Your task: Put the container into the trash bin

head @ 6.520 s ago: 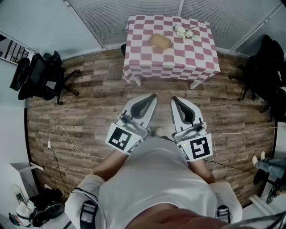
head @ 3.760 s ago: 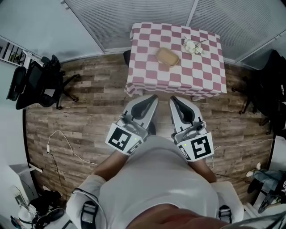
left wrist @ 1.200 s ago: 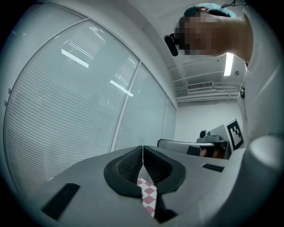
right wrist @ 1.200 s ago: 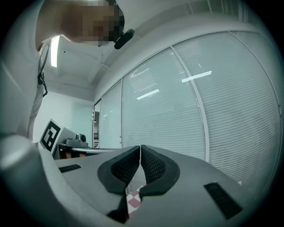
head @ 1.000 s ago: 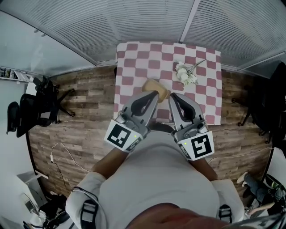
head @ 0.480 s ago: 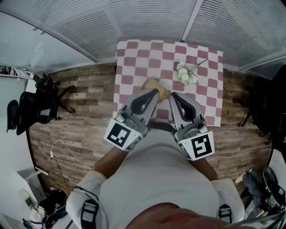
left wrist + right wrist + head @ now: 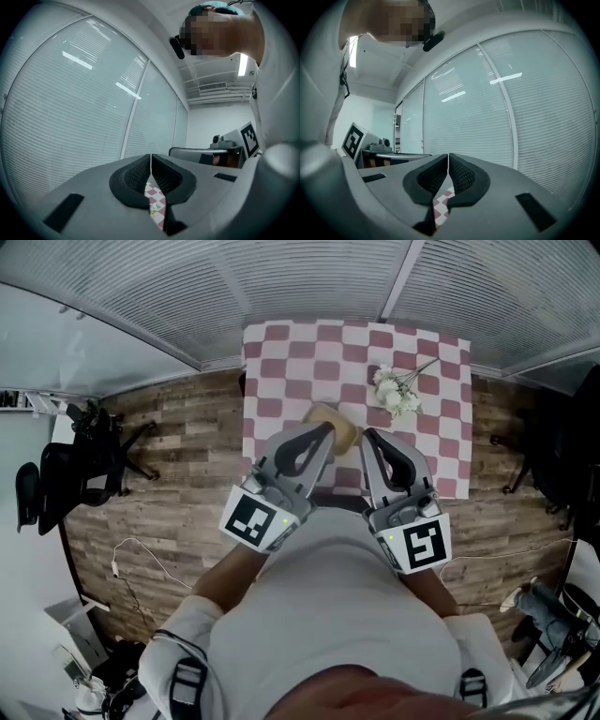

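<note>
My head camera looks steeply down onto my left hand-held gripper [image 7: 323, 430] and right hand-held gripper [image 7: 370, 435], with the tabletop [image 7: 281, 371] beyond them. Each gripper camera sits close behind its jaws, facing level toward the blinds [image 7: 70, 117]. All three views share the tabletop.

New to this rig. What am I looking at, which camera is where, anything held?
No robot here: a person holds a two-jaw gripper in each hand. The top-down picture comes from a camera on the person's head; it shows the left gripper and right gripper pointing toward a table with a checked cloth. The other two pictures come from cameras riding on each gripper, looking along its jaws. On the table lie a tan container and white flowers. Both grippers are shut and empty; the container is not yet picked up.
</note>
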`<action>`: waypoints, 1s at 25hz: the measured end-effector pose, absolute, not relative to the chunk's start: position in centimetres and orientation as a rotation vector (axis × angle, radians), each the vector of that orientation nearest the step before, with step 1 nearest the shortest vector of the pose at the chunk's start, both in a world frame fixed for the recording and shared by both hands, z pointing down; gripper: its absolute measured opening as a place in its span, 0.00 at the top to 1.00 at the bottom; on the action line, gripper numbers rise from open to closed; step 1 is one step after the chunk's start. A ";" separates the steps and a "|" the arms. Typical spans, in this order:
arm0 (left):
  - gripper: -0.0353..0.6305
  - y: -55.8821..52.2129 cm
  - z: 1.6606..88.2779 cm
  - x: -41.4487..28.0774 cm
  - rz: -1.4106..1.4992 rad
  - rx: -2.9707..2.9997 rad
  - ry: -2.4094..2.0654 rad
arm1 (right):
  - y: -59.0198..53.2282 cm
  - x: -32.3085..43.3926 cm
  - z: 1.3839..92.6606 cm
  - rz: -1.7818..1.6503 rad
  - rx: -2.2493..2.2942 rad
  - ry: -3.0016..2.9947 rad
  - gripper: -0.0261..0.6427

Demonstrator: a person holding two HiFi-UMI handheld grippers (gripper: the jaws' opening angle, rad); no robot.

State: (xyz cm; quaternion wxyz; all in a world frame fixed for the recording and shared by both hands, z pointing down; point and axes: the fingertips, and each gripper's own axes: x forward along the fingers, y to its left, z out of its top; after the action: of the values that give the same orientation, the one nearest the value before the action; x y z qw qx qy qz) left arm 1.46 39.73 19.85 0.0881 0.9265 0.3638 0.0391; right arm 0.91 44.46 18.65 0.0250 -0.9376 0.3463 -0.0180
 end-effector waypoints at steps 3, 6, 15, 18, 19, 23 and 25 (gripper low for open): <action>0.90 39.4 20.4 2.2 0.138 2.750 1.078 | 44.5 1.5 19.6 -0.096 -2.918 1.037 0.91; 0.90 39.2 21.7 2.9 0.175 2.761 1.097 | 44.5 2.0 21.0 -0.140 -2.933 1.013 0.91; 0.89 37.8 27.4 5.2 0.331 2.784 1.103 | 44.6 3.6 26.3 -0.301 -2.940 0.938 0.91; 0.89 37.1 29.8 5.9 0.383 2.789 1.088 | 44.4 4.1 28.3 -0.349 -2.938 0.921 0.91; 0.89 36.9 30.7 6.1 0.414 2.788 1.084 | 44.3 4.1 29.1 -0.372 -2.937 0.911 0.91; 0.80 36.4 34.9 7.0 0.538 2.771 1.084 | 44.8 4.8 32.7 -0.472 -2.938 0.848 0.81; 0.76 36.2 37.1 7.6 0.578 2.771 1.096 | 45.2 5.2 34.9 -0.526 -2.936 0.807 0.79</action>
State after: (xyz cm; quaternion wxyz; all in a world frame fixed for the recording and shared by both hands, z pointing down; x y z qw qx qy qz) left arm 7.60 36.17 37.13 0.0531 0.9116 0.3607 0.1900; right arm 5.22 45.23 34.87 0.0260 -0.9498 0.2612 -0.1701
